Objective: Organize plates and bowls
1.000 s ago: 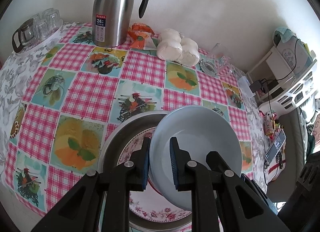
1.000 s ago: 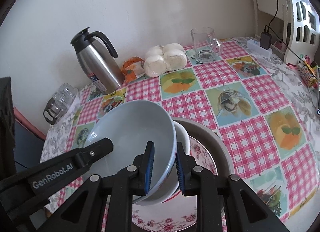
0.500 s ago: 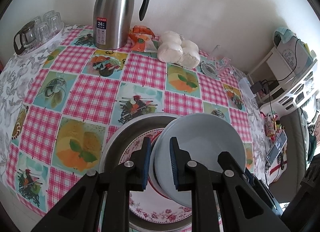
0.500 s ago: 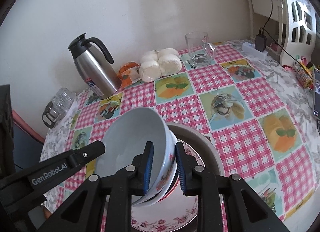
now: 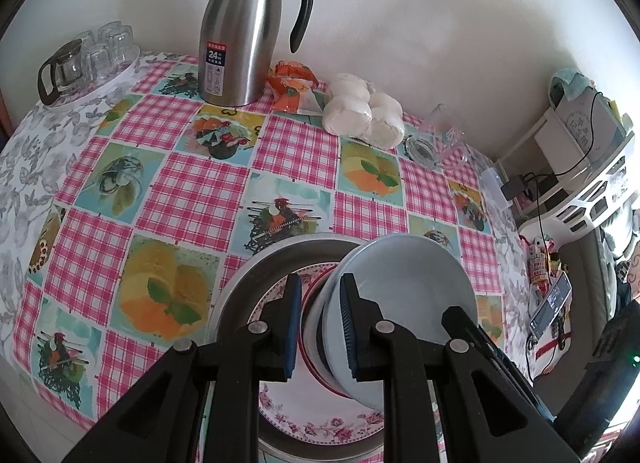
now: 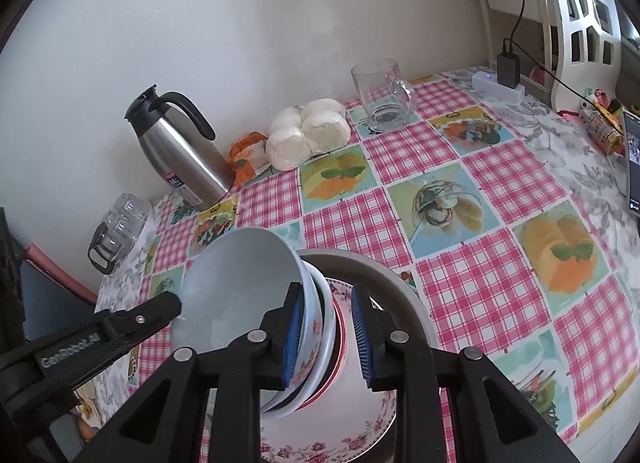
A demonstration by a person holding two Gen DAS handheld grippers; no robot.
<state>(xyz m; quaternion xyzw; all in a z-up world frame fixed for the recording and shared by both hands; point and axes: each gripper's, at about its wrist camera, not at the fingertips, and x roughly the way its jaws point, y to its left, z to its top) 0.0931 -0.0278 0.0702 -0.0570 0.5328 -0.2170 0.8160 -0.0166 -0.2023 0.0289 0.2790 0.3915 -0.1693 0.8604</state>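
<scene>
Both grippers at one nested stack of bowls, tilted above a floral plate (image 5: 320, 419) inside a wide metal basin (image 5: 240, 283) on the checked tablecloth (image 5: 192, 199). Left gripper (image 5: 320, 323) clenched on the near rim of the pale blue bowl (image 5: 408, 283), one blue pad inside, the other outside against the bowls nested beneath. Right gripper (image 6: 326, 337) closed on the opposite side of the stack, pads spanning the rims of the blue bowl (image 6: 240, 275) and the flowered and red-banded bowls (image 6: 320, 327) under it. Stack leaning, open mouth turned toward the left gripper's side, lower edge close over the plate; contact with the plate not discernible. Farther back along the wall: steel thermos jug (image 5: 244, 35), orange packet (image 5: 294, 87), bag of white buns (image 5: 364, 115), glass mug (image 6: 382, 95). Off at the far left corner, a tray of glasses (image 5: 88, 59). White shelf unit (image 5: 592, 183) with cables beside the table's right edge.
</scene>
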